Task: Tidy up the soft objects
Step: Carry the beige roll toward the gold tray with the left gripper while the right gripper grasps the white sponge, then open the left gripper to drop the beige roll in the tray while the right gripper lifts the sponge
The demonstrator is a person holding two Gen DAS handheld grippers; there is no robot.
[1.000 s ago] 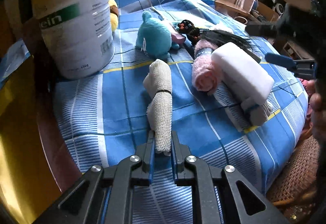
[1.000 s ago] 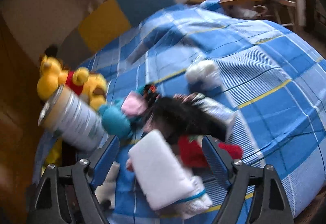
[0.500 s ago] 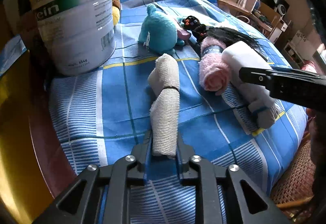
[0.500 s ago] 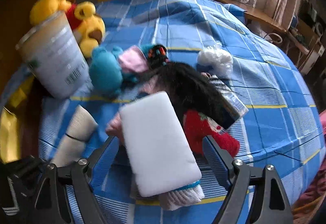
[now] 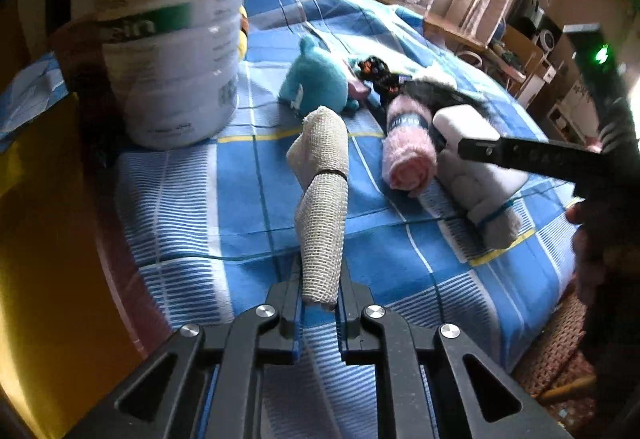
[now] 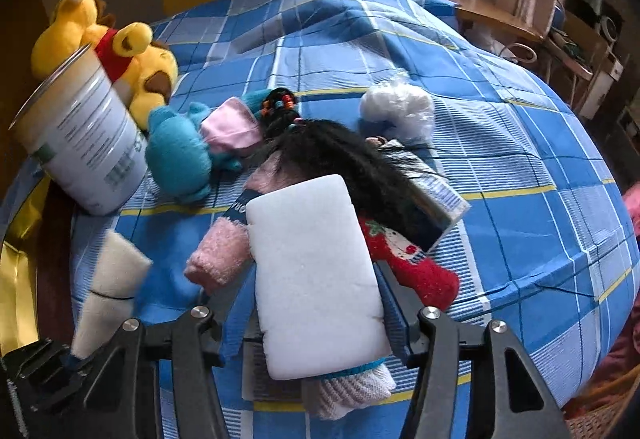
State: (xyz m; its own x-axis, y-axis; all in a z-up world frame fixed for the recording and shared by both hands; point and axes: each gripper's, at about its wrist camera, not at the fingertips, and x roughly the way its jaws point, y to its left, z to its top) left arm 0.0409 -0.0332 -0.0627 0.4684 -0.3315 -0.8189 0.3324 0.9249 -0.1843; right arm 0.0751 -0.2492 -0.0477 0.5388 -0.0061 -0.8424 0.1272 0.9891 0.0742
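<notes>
Your left gripper point(image 5: 320, 289) is clamped on the near end of the beige gauze roll point(image 5: 322, 199), which runs away ahead of it. Your right gripper point(image 6: 316, 303) pinches the white sponge block point(image 6: 316, 271) at both sides. You're mid-pickup; next, lift both clear toward the white tin point(image 5: 172, 67) standing far left.

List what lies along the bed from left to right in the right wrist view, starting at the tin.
Tin → teal plush toy → pink rolled towel → white sponge block → red sock
</notes>
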